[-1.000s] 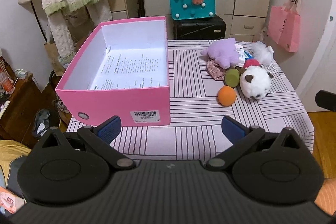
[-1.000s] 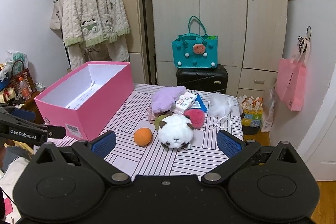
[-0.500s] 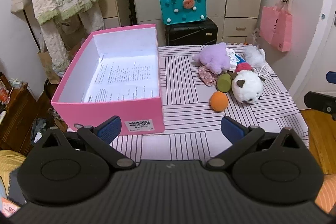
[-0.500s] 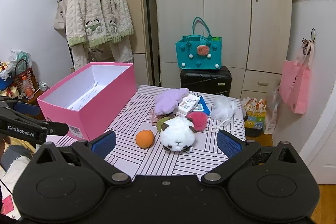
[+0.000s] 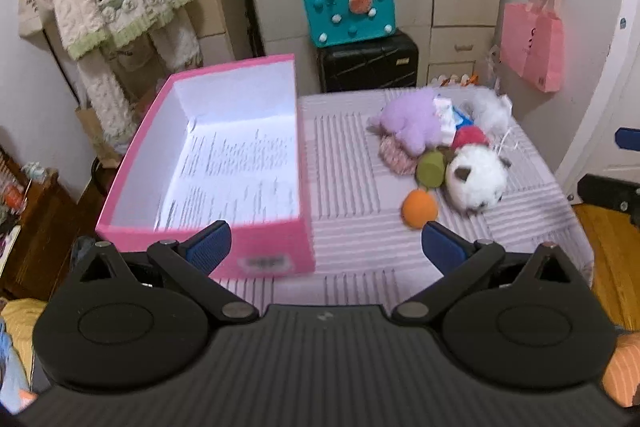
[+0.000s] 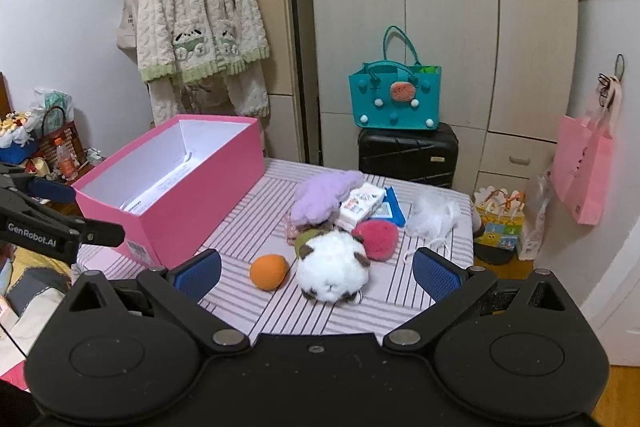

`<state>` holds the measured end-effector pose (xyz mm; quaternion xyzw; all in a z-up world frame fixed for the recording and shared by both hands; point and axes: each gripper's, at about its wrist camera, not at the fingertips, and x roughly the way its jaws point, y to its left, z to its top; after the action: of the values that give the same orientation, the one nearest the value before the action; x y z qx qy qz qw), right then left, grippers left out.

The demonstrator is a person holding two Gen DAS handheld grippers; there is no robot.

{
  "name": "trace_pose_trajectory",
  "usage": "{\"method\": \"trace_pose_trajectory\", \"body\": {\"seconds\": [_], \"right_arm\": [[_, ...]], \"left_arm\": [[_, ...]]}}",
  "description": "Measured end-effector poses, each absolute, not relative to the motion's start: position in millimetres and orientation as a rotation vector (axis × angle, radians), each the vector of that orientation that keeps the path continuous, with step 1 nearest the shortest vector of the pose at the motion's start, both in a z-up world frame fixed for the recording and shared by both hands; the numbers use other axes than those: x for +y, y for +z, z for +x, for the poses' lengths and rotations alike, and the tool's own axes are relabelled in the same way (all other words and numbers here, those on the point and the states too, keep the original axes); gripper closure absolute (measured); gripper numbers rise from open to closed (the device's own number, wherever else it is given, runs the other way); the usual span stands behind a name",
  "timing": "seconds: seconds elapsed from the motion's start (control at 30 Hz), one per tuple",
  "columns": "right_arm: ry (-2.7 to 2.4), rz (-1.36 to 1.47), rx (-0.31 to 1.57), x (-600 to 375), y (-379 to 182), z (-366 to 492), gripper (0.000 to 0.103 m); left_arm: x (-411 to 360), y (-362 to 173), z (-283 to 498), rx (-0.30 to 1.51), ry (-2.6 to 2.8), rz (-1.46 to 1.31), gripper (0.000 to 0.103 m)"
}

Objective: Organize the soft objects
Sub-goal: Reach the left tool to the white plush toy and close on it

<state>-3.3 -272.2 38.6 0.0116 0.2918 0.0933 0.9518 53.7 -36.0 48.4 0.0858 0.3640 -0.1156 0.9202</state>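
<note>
Right now I hold both grippers above the near edge of the counter (image 6: 248,227), each spread wide with nothing between its fingers. My left gripper (image 5: 324,245) hangs over the near end of the pink box (image 5: 208,155), which sits on the left of the counter with only a printed sheet on its floor. My right gripper (image 6: 316,269) faces the soft things heaped on the right: an orange ball (image 6: 269,271) nearest, a white plush (image 6: 334,267) just right of it, a green piece (image 6: 306,239) and a red pom (image 6: 379,239) touching the plush, a purple plush (image 6: 326,195) farther back, and a white puff (image 6: 434,213) at the far right. All of them lie outside the box.
</note>
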Motion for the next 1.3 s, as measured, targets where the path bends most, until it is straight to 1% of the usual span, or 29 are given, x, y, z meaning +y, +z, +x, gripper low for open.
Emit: {"method": "trace_pose_trajectory", "body": {"seconds": [0.23, 0.43, 0.63, 0.77, 1.0, 1.13, 1.3], "right_arm": [[0.248, 0.011, 0.514, -291.9, 37.9, 11.6, 0.000], [0.215, 0.010, 0.420, -321.5, 21.5, 33.3, 0.000], [0.213, 0.068, 0.439, -358.9, 11.6, 66.8, 0.000], [0.259, 0.101, 0.454, -370.6, 5.2, 80.7, 0.000], [0.394, -0.036, 0.493, -349.0, -19.9, 80.1, 0.000], [0.437, -0.126, 0.541, -332.1, -42.9, 82.6, 0.000], [0.514, -0.157, 0.576, -312.2, -73.2, 87.7, 0.002]], "left_arm": [[-68.4, 51.5, 81.7, 0.685, -0.328, 0.174, 0.000], [-103.1, 41.2, 111.8, 0.661, -0.380, 0.197, 0.000], [-131.4, 30.4, 134.2, 0.661, -0.396, 0.206, 0.000], [-137.0, 15.6, 140.8, 0.715, -0.425, 0.168, 0.001], [-138.4, -11.4, 131.3, 0.814, -0.501, 0.143, 0.003], [-137.3, -15.3, 127.5, 0.808, -0.531, 0.105, 0.004], [-158.3, -23.9, 132.7, 0.806, -0.627, 0.115, 0.004]]}}
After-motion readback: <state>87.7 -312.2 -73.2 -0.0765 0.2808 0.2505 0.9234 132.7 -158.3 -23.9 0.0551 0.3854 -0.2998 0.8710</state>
